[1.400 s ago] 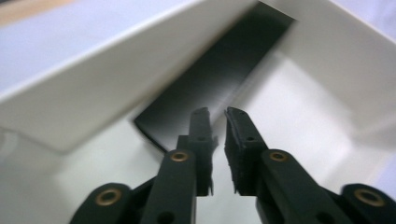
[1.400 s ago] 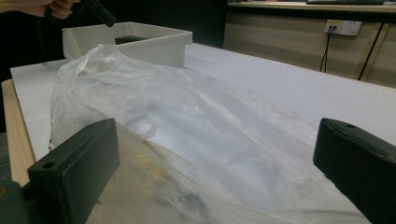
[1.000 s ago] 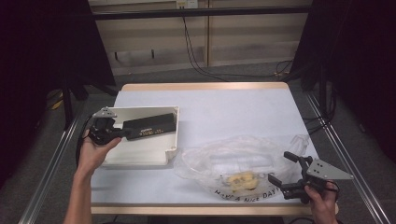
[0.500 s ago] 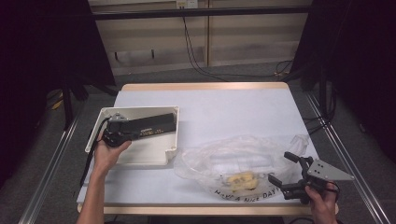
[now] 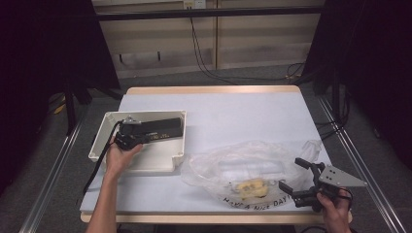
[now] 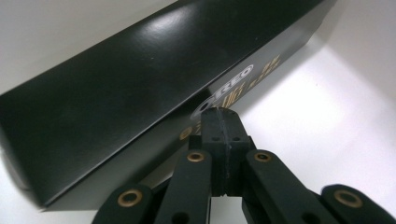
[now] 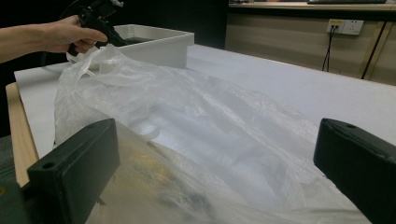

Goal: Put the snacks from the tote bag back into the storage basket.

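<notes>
Black box, one, lies half hidden in the white tray; left tool pinched closed beside it, right tool spread wide at one plastic bag.

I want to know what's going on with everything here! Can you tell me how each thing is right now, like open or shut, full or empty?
left gripper: jaws shut, tips at the black box.
right gripper: jaws wide open at the bag's edge.
black box: closed, lying in the tray.
white tray: open-topped, holds the box.
plastic bag: crumpled, lying flat, something yellow inside.
</notes>
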Action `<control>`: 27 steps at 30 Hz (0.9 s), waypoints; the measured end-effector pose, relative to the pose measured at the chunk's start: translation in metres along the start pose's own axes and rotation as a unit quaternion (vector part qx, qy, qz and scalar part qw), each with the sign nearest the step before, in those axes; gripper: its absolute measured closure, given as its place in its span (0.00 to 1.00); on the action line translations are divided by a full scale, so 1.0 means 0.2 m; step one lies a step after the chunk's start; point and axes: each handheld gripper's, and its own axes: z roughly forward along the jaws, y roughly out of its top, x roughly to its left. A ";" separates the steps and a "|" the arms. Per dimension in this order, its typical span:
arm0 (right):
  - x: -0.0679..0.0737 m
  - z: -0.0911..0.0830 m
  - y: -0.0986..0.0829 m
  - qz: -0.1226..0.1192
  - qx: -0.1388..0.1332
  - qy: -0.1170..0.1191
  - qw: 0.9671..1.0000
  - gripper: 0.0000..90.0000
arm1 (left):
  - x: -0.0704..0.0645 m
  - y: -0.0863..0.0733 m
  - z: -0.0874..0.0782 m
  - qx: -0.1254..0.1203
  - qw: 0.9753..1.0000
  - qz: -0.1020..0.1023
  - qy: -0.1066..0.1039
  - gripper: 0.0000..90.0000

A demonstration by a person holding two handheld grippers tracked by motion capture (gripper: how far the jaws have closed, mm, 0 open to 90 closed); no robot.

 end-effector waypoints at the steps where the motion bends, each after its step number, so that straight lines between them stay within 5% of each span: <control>1: 0.00 0.00 0.00 -0.001 0.000 0.001 1.000 0.00 | 0.00 0.00 0.01 -0.006 1.000 -0.005 0.001 1.00; 12: 0.00 -0.01 0.00 0.002 0.000 0.000 1.000 0.00 | 0.01 0.03 0.05 -0.028 0.999 -0.024 -0.005 1.00; 27: 0.01 -0.01 0.00 -0.007 0.002 0.003 1.000 0.00 | 0.00 0.03 0.04 -0.016 1.000 0.006 0.008 0.96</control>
